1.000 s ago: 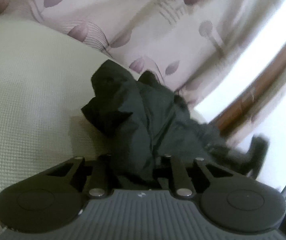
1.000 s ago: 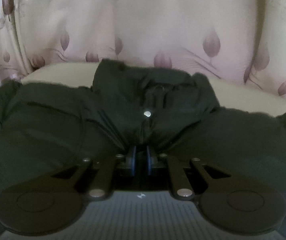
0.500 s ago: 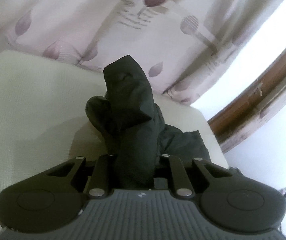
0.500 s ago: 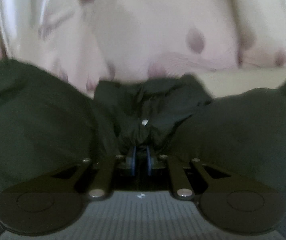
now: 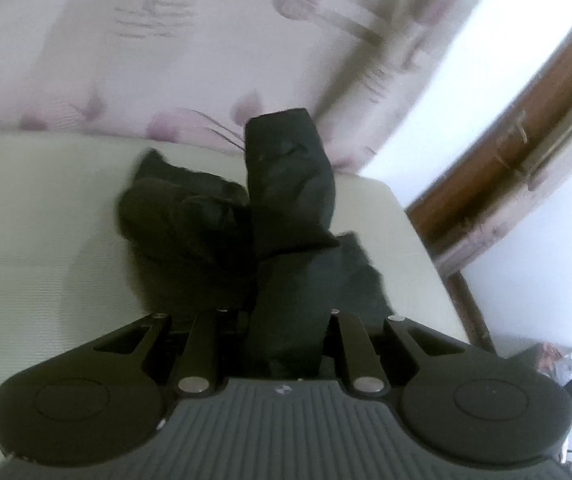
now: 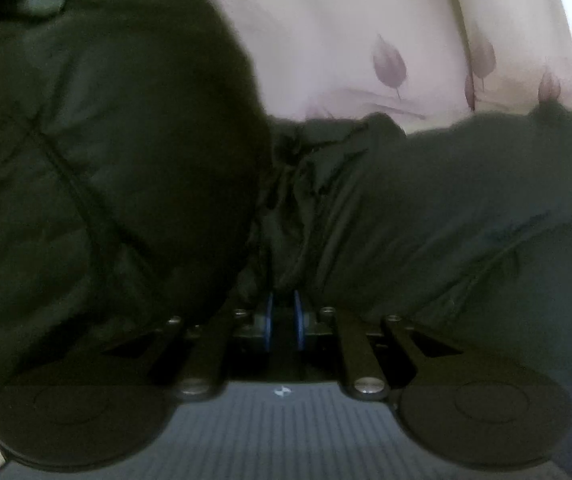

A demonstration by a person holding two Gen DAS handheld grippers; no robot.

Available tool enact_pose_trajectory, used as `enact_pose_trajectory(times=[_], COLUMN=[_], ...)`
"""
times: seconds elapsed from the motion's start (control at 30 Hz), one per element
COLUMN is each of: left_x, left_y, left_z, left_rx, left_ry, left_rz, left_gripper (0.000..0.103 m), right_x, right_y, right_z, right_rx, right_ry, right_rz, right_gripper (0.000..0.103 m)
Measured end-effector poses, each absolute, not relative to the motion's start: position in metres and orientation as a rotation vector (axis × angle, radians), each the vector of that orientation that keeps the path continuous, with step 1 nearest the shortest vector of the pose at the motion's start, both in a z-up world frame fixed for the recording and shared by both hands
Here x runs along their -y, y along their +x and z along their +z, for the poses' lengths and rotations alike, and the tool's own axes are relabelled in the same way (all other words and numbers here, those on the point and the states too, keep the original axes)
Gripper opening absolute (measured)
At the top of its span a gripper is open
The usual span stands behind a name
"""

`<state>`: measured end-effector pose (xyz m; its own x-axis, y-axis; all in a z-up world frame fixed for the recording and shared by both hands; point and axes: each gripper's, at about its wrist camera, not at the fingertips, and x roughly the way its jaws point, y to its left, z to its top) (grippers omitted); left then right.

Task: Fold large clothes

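Observation:
A large black garment [image 5: 286,208] is bunched up over a pale cream bed surface [image 5: 45,220]. My left gripper [image 5: 283,320] is shut on a fold of it; the cloth rises in a lump in front of the jaws and hides the fingertips. In the right wrist view the same black garment [image 6: 446,216] fills most of the frame, with a big fold [image 6: 105,160] swung up on the left. My right gripper [image 6: 283,312] is shut on the cloth at its middle, with blue pads [image 6: 298,320] close together.
A pale curtain with purple leaf prints [image 5: 125,40] hangs behind the bed and also shows in the right wrist view [image 6: 366,40]. A brown wooden frame [image 5: 526,140] and a bright window stand at the right. The bed's right edge [image 5: 418,240] drops off near the garment.
Both grippers have lifted and swung with the cloth held. The left fold now stands higher and more upright. In the right view a large flap has come up over the left side.

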<state>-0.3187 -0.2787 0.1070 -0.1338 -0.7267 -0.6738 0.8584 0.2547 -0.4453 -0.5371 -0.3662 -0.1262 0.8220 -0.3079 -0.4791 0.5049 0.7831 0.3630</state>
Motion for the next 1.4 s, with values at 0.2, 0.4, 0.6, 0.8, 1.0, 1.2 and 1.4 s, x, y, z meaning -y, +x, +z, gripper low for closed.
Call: enact_pose_trajectory(times=[0.2,0.4,0.6,0.8,1.0,1.2,1.4], left_x=[0.354,0.395,0.396,0.373,0.320,0.285,0.225], left_y=[-0.388,-0.420,-0.406,-0.392,-0.383,-0.371,-0.351], left_z=[0.087,0.035,-0.018,-0.033,-0.050,-0.076,-0.064], left_rx=[-1.101,-1.281,-1.452,-1.232,-0.897,-0.845,-0.701], left_ry=[0.270,0.248,-0.049,-0.492,-0.920,-1.080,-1.019], left_rz=[-1.425,-1.554,-1.695,-1.870,-1.810,-1.623,-1.513], left_gripper=[0.019,0.029,0.051,0.051,0.063,0.066,0.081], right_x=[0.381,0.404,0.419,0.429,0.438,0.456,0.450], right_y=[-0.557,-0.617,-0.691,-0.744,-0.764,-0.757,-0.717], right_z=[-0.136,-0.144,-0.147,-0.150,-0.148,-0.117,-0.092], right_rx=[-0.353,-0.208,-0.069,0.076,0.184,0.090,-0.158], right_ry=[0.670,0.889,1.014,1.174,1.288,1.211,0.948], right_rz=[-0.373,-0.244,-0.228,-0.243,-0.217,-0.274,-0.391], right_gripper=[0.011,0.009,0.016,0.065,0.099,0.103,0.037])
